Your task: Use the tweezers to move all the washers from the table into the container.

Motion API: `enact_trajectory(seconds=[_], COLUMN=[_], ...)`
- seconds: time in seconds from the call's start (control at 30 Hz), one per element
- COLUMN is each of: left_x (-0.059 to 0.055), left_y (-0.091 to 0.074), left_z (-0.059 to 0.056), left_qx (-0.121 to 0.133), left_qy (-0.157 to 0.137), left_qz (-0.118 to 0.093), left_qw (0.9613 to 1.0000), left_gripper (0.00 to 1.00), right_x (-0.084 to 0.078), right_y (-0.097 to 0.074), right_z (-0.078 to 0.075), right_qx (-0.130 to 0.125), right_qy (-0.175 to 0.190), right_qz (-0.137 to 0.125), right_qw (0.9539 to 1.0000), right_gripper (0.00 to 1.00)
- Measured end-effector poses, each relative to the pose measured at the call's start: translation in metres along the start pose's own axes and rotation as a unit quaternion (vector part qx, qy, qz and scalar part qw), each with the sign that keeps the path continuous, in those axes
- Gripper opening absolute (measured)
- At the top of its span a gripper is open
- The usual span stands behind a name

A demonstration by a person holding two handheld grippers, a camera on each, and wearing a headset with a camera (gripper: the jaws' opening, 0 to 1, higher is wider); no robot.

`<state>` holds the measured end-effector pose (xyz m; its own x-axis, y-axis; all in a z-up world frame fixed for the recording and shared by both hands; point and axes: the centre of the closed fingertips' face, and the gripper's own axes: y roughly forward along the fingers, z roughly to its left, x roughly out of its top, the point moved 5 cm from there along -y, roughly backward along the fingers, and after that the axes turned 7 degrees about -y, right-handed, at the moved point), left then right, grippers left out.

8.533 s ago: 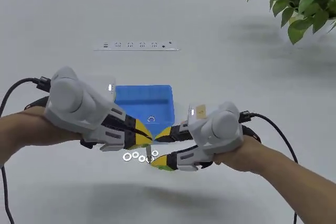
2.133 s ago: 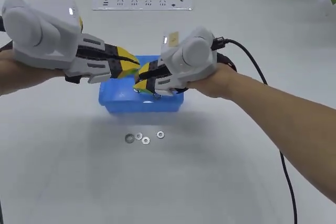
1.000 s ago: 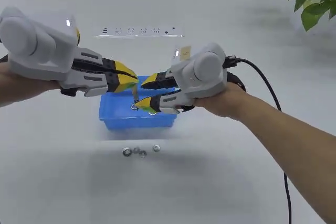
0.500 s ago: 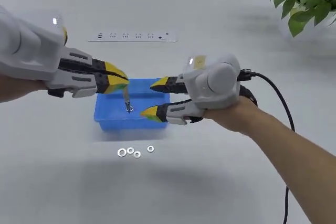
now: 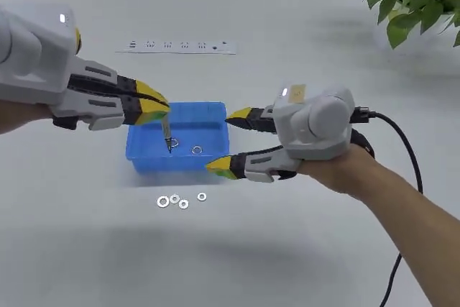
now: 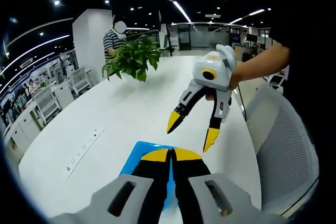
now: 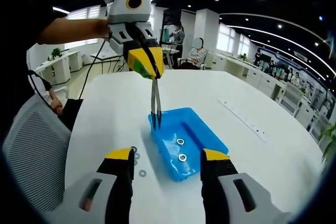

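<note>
We saw the left gripper (image 5: 159,108) with its yellow-tipped jaws pressed together on the top of the slim metal tweezers (image 5: 167,133). The tweezers hung almost upright, their long axis running nearly straight down. Their points sat low inside the shallow blue plastic rectangular container (image 5: 180,165), towards its left half. Two small flat steel washers (image 5: 197,150) already lay on the container's floor, close by those points.

The four small steel washers on the table (image 5: 175,199) were what mattered for the coming move. They lay in a short, loose row on the white table (image 5: 100,249), just outside the container's near wall and on the person's side of it. The row ran roughly along that wall, left to right. From the tweezers' points they lay over the near wall, towards the person and lower down, a little right of directly below the left gripper.

The right gripper (image 5: 224,140) stood with its jaws spread wide and nothing between them. It hovered at the container's right near corner with its jaws pointing left across it. In the right gripper view the table washers showed beside its own left jaw, so it was also near them. It carried no tool, though.

We judged that the left gripper had the next pick. The points would need lifting clear of the wall and bringing back towards the person. With the tweezers that upright, they would meet a flat washer from above and would probably have to pinch it by its rim.
</note>
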<state>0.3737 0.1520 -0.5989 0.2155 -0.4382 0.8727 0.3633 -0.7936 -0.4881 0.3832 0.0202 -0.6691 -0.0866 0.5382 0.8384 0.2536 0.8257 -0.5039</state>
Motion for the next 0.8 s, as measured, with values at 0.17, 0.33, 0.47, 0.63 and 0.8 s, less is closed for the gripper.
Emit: enact_trajectory(seconds=[0.17,0.33,0.47,0.63,0.8], left_x=[0.001,0.003,0.004,0.003,-0.001], left_y=[0.001,0.008,0.014,0.022,0.03], left_z=[-0.006,-0.017,-0.024,-0.032,-0.038], left_qx=[-0.007,-0.016,-0.024,-0.033,-0.042], left_qy=[0.002,0.005,0.008,0.009,0.011], left_qz=[0.001,0.0,-0.002,-0.004,-0.004], left_qw=[1.0,0.9999,0.9997,0.9994,0.999], left_gripper=[0.05,0.05,0.05,0.05,0.05], right_x=[-0.003,-0.005,-0.008,-0.01,-0.011], right_y=[-0.004,-0.008,-0.009,-0.009,-0.009], right_z=[0.004,0.008,0.011,0.015,0.017], right_qx=[-0.003,-0.009,-0.009,-0.006,-0.001], right_qy=[0.005,0.011,0.014,0.015,0.013], right_qz=[-0.002,-0.008,-0.009,-0.008,-0.009], right_qw=[1.0,0.9999,0.9998,0.9998,0.9999], right_gripper=[0.55,0.58,0.59,0.59,0.59])
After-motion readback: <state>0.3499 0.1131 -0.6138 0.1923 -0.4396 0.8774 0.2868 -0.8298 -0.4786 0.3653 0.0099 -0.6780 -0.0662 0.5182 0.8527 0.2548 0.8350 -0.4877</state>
